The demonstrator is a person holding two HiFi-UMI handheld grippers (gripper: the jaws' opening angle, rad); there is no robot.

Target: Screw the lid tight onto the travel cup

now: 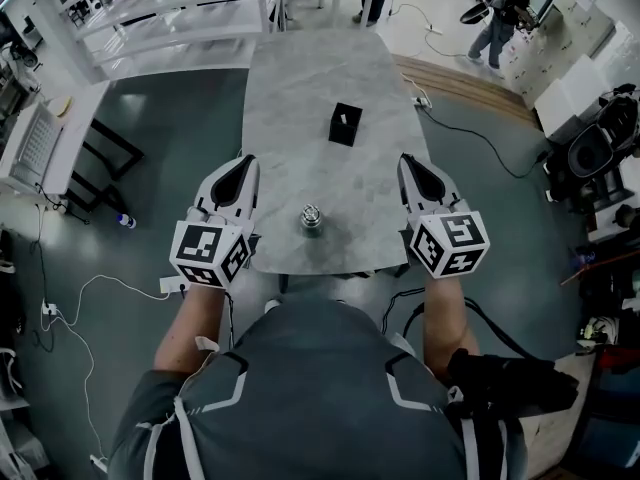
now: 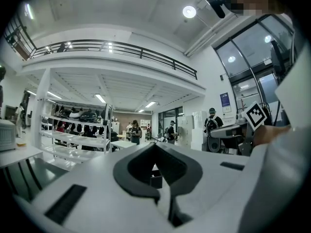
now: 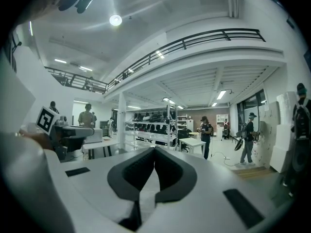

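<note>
Both claws are pressed together with nothing between them. The left claw [image 1: 245, 162] and the right claw [image 1: 408, 160] hang level over the near end of the grey marble table [image 1: 300, 78], one at each side edge, tips pointing away from the person holding them. Each one's own camera shows the two dark pads meeting in a closed seam, and past them only the room.

The travel cup [image 1: 312, 217] stands upright on the table close to its near edge. It is between the two claws, well apart from both and touched by neither. From above it is a small shiny metal round, and I cannot tell whether its lid is seated. Farther up the table, near the middle, sits a small black box [image 1: 344, 124], well clear of the cup. White shelves [image 1: 170, 8] stand beyond the table's far left corner.
</note>
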